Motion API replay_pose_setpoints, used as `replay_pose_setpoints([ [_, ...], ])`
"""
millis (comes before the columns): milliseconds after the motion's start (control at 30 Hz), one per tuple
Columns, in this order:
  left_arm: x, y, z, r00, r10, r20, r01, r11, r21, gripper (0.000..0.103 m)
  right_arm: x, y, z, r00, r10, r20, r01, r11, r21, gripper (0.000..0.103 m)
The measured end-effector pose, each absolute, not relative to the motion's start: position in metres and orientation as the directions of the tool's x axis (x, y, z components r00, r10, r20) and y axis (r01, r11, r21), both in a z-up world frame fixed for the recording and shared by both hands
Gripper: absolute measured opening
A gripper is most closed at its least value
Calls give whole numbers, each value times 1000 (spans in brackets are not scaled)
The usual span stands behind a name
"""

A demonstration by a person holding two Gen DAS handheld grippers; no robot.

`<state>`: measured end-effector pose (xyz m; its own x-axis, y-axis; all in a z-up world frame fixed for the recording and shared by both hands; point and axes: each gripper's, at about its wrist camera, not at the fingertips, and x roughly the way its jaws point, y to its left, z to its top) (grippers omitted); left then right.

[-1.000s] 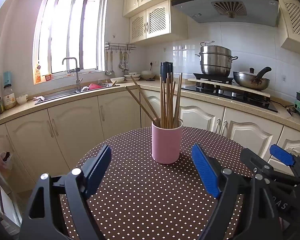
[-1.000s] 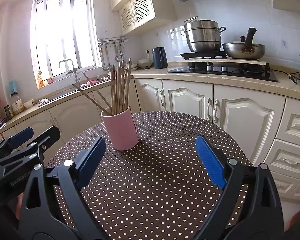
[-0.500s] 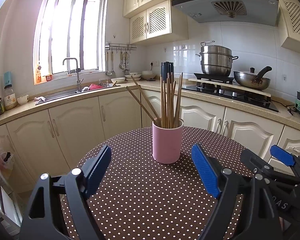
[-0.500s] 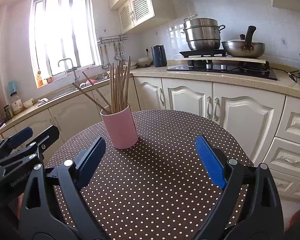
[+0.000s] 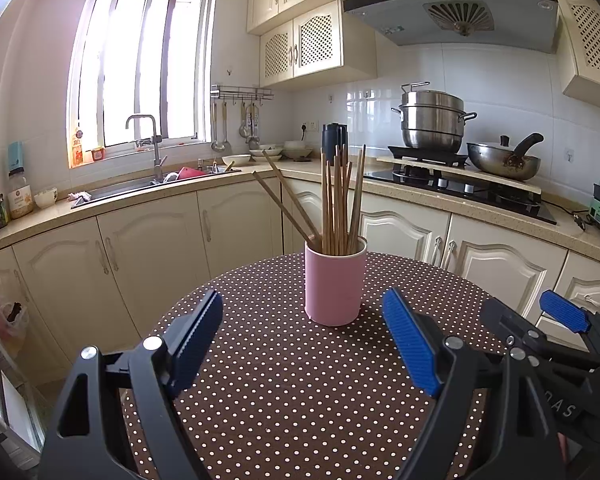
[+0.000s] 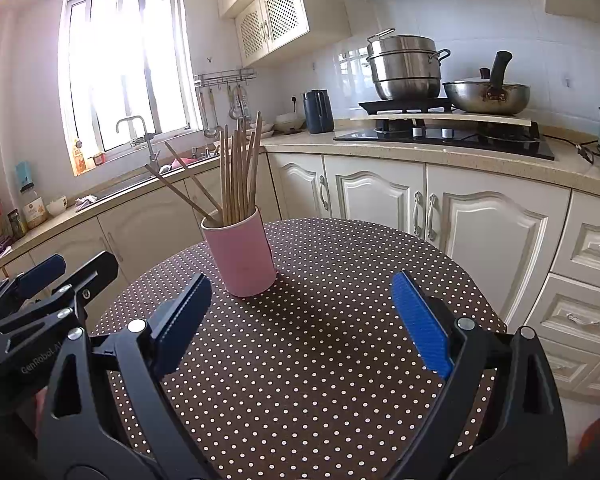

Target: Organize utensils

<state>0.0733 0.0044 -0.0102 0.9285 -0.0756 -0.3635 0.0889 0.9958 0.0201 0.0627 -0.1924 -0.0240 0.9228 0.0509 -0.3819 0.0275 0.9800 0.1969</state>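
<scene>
Left wrist view has your left gripper [image 5: 302, 340] gaping wide with nothing in it, your right gripper [image 6: 302, 316] equally agape, and the pink cup [image 5: 335, 282] of chopsticks [image 5: 338, 200] standing near the table's [image 5: 300, 400] far edge.

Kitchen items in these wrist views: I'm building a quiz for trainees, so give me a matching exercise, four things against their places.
Things:
1. pink cup
2. chopsticks
3. steel steamer pot
4. faucet

Places:
A. on the stove
B. below the window, over the sink
C. on the dotted tablecloth
D. standing in the cup

Pairs: 1-C, 2-D, 3-A, 4-B
</scene>
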Motion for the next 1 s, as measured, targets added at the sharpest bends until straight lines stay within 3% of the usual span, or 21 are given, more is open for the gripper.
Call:
replay_pose_setpoints([
  [1000, 72, 3, -8, 926, -80, -368, 88, 996, 5, 81, 62, -189, -23, 921, 59, -385, 23, 978, 205, 90],
])
